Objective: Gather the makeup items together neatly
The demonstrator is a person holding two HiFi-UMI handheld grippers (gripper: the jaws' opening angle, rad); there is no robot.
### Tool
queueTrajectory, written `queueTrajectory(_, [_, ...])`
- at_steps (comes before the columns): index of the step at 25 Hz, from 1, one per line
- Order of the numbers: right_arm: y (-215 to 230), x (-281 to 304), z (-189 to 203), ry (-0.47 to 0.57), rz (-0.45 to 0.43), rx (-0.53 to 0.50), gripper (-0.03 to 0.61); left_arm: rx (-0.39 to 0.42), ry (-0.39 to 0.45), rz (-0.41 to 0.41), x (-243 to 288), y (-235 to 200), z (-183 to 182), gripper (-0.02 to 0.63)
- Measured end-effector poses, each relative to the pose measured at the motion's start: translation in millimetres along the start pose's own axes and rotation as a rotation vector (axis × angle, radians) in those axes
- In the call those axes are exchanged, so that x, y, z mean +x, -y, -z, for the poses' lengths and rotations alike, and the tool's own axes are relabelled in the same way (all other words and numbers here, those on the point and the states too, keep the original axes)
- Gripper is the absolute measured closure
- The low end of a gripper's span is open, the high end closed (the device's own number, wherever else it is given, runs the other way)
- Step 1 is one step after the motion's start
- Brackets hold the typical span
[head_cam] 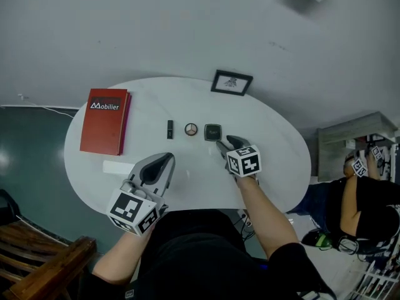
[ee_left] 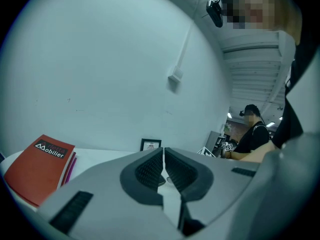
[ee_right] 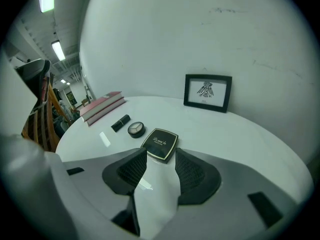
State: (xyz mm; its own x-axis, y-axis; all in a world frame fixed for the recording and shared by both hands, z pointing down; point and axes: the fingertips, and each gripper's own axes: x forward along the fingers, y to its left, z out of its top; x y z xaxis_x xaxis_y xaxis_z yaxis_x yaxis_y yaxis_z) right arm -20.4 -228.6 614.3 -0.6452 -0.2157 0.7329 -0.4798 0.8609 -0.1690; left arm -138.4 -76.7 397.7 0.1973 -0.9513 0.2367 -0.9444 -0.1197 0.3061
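- Right gripper [ee_right: 160, 156]: stands part-open, pads apart with nothing pinched between them; tilts down towards the white round table [head_cam: 275, 136].
- Just beyond its tips: square black compact [ee_right: 160, 145], flat on the tabletop, with its near edge in the gap between the jaws yet clear of both pads.
- Next along, to the left of those tips: round compact [ee_right: 135, 129], then lipstick [ee_right: 120, 123] lying on its side; sit in one short row, near each other with slim gaps.
- Left gripper [ee_left: 163, 153]: shut tight on nothing, held about level, nearer the body than the row and to its left; well apart from every makeup item.
- Further out, past the left gripper: red Mobilier book [head_cam: 105, 121]; past the right gripper, at the table's far edge: framed picture [head_cam: 231, 82].
- Progress, as a judgement: looks nearly finished, since all three visible items already line up together; leaves at most a nudge to close the gaps or square the compact with the rest.
- Hard to make out: script on the square lid, too small to read; what the round piece holds; a pale flat strip [head_cam: 117, 166] beside the left gripper, unidentifiable.
- Hidden: table's near edge, behind the torso and arms; most of the row, in the left gripper view, behind its own jaws.
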Motion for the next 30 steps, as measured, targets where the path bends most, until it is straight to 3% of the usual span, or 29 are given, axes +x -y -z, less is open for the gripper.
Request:
queueTrajectory(4, [-3, -33, -26, 0.105, -0.01, 0.008, 0.395, 0.043, 0.035, 0.002, -14, 5, -18, 0.591])
queueTrajectory(13, [-39, -134, -83, 0.383, -0.115, -0.043, 0.491, 0.104, 0.072, -0.032, -38, 31, -42, 0.591])
queueTrajectory(18, [-63, -202, -89, 0.527, -0.222, -0.069, 0.529, 0.145, 0.089, -0.05, -41, 62, -52, 0.591])
queueTrajectory(25, [-90, -295, -89, 0.643, -0.317, -0.163, 0.537, 0.177, 0.116, -0.065, -50, 111, -66, 0.592])
queueTrajectory(30, [-110, -350, -96, 0.769, -0.351, -0.119, 0.541, 0.21, 0.144, -0.067, -68, 129, -75, 0.591])
